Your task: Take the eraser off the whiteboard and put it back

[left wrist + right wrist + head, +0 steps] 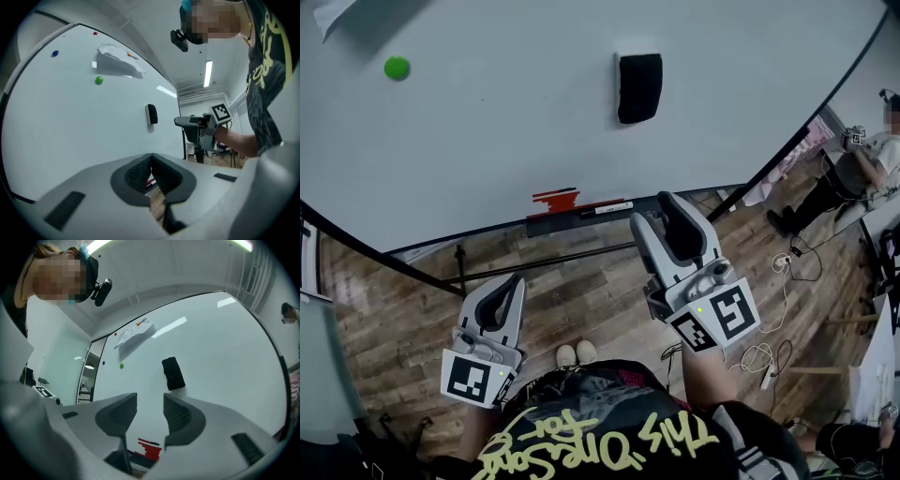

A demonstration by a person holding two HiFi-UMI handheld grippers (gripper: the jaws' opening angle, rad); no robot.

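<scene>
Right gripper view puts the grey right gripper point(150, 405), jaws apart and empty, facing the black block eraser point(173, 373) stuck on the white whiteboard point(225, 348) (grey left gripper point(151, 160) pinched together), so a skewed approach may knock it loose

1. This looks like an office or meeting room. A large whiteboard point(534, 141) fills one wall, with an eraser point(638, 87), a green magnet point(397, 67) and a paper sheet point(119, 58) stuck on it.
2. The wood-plank floor point(394, 319) has loose white cables point(757, 357) lying on it.
3. A strip light point(208, 73) runs along the ceiling.
4. A person point(874, 155) sits off to one side.
</scene>
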